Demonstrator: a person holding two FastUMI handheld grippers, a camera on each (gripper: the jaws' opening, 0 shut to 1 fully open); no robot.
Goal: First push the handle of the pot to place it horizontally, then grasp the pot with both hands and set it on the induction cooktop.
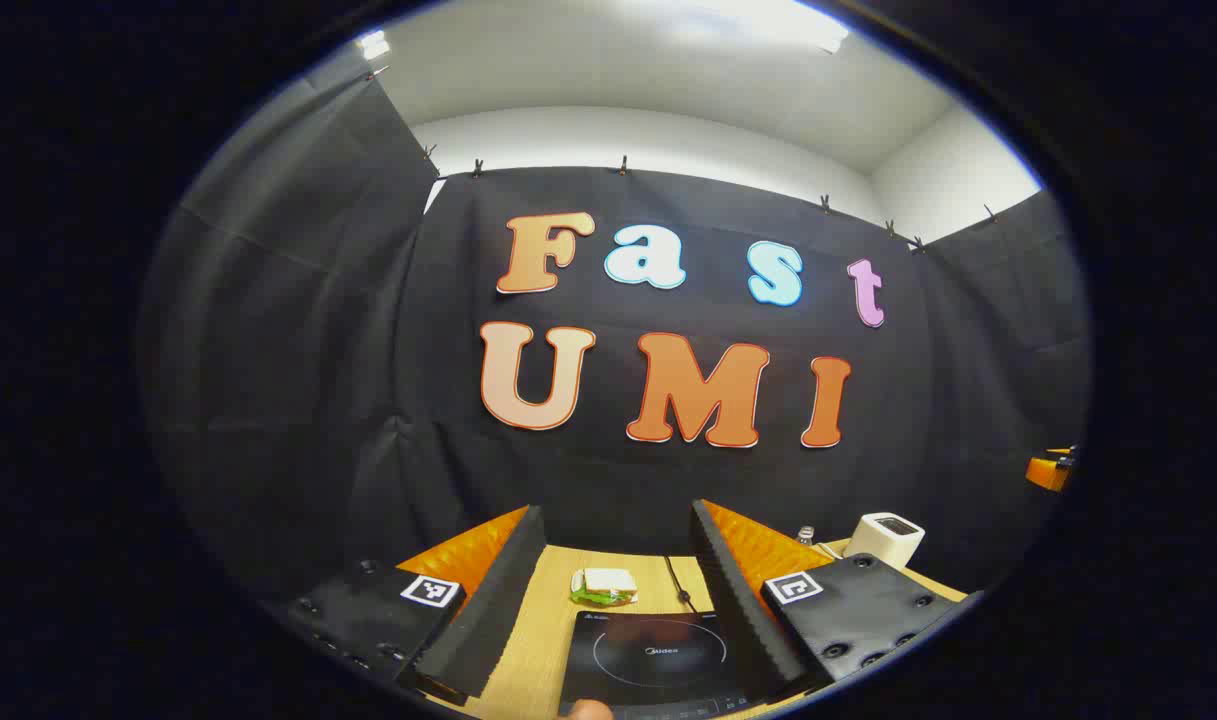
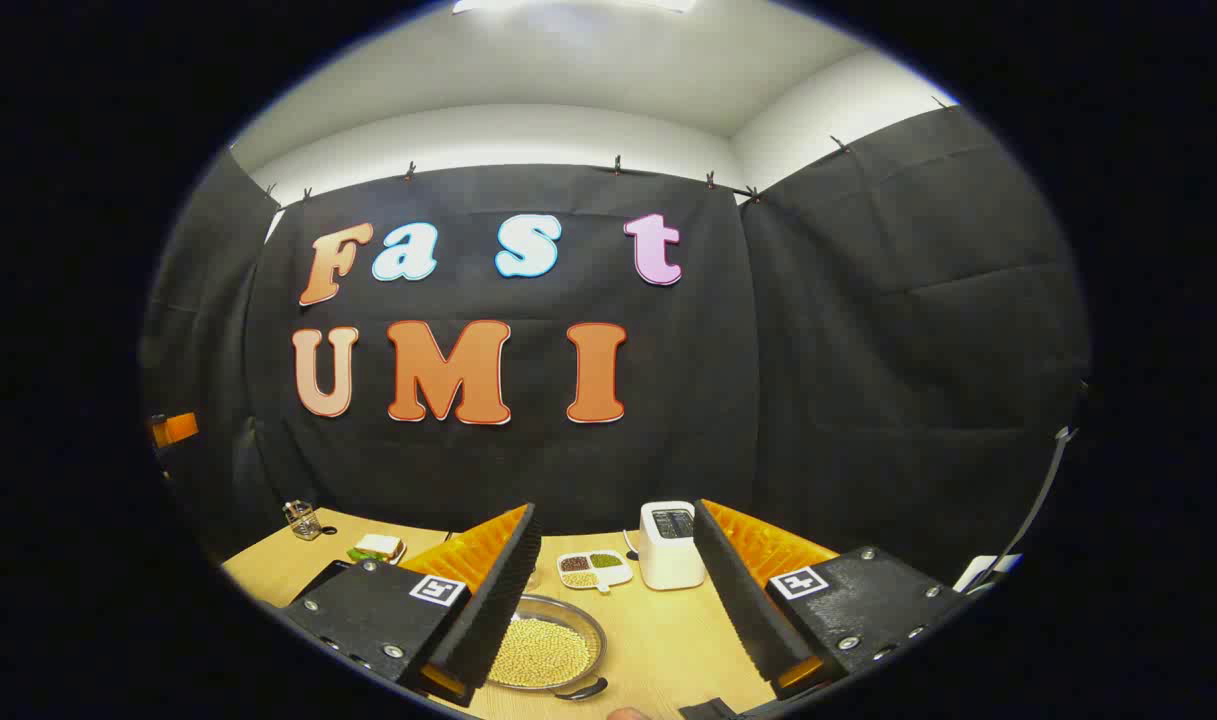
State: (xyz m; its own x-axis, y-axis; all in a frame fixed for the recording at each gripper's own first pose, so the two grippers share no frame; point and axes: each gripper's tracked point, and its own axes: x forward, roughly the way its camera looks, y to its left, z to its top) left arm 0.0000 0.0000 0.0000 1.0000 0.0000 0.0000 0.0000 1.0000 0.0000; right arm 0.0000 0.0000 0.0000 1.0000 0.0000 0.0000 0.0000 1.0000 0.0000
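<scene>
Between the wide-spread fingers of the left gripper (image 1: 618, 590) lies the induction cooktop (image 1: 658, 655), a flat black slab with a thin pale ring marked at its middle, flat on the wooden table (image 1: 548, 620). Nothing is held between those fingers. Past the cooktop's far edge a sandwich (image 1: 604, 586) sits on the wood, and a dark cord (image 1: 676, 585) runs back from the cooktop toward the wall. Off to the right stands a white toaster (image 1: 885, 540).

From the right gripper view, the right gripper (image 2: 618, 590) is likewise parted wide and grips nothing. Just inside its left finger rests the pot (image 2: 548, 652): a shallow, round metal pan with a bright rim, filled with small yellowish beans (its left side is hidden behind the finger). A dark handle stub (image 2: 580, 690) shows at its near rim; which way the handle points beyond that cannot be told. Behind the pot is a small white divided dish (image 2: 594, 570) holding dark, green and pale grains, with the toaster (image 2: 671, 545) just beside it. Farther left on the table are the sandwich (image 2: 376, 547) and a small glass jar (image 2: 301, 520).
</scene>
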